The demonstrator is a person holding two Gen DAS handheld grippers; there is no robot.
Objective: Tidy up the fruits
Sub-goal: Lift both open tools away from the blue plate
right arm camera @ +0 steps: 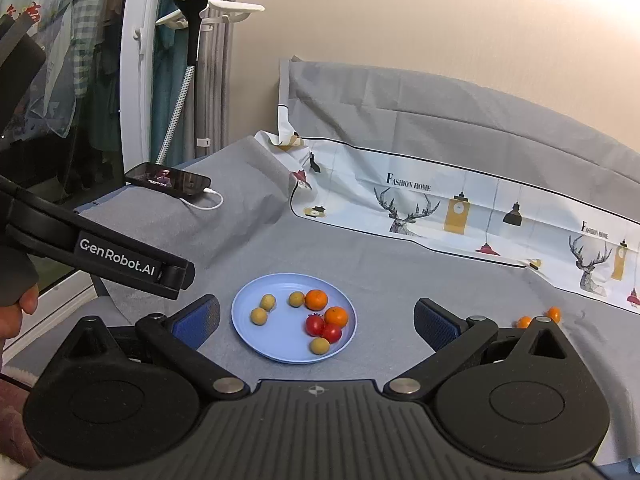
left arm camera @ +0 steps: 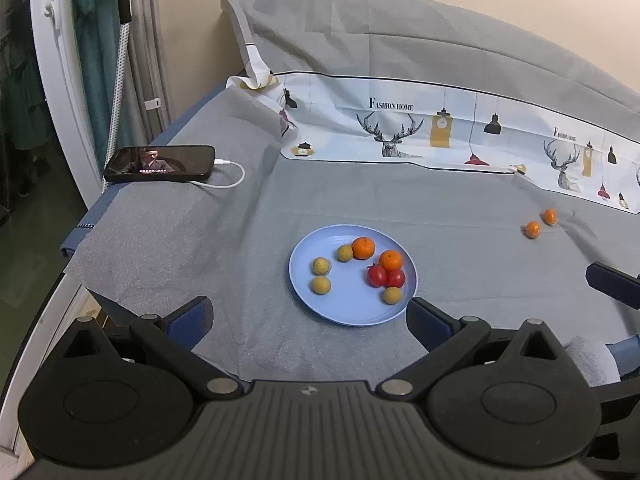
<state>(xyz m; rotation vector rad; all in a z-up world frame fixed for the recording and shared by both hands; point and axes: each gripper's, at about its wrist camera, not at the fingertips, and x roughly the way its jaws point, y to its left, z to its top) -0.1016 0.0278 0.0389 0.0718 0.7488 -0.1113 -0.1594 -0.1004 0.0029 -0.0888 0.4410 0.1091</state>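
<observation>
Round light-blue plastic plate [left arm camera: 316, 304] flat on grey cloth, holding two glossy orange mandarins [left arm camera: 363, 248], two red tomatoes [left arm camera: 377, 276] touching, four dull yellow-brown round fruits [left arm camera: 321, 266]. Two small orange mandarins [left arm camera: 533, 229] loose, well apart to the right.

One plate [left arm camera: 304, 280], four oranges [left arm camera: 363, 248], four yellow fruits [left arm camera: 321, 266], two red fruits [left arm camera: 377, 275], one phone [left arm camera: 160, 163]

A grey cloth [left arm camera: 400, 208] is spread over the whole surface, and along its far side a white printed sheet [left arm camera: 440, 128] with deer, lamps and the words "Fashion Home" is laid. At the far left a dark phone [left arm camera: 160, 163] with a lit screen is set on the cloth, with a white cable [left arm camera: 234, 178] plugged into its right end. Beyond it, at the left, a garment steamer [right arm camera: 191, 32] and hanging clothes [right arm camera: 84, 40] are seen by a white frame.
</observation>
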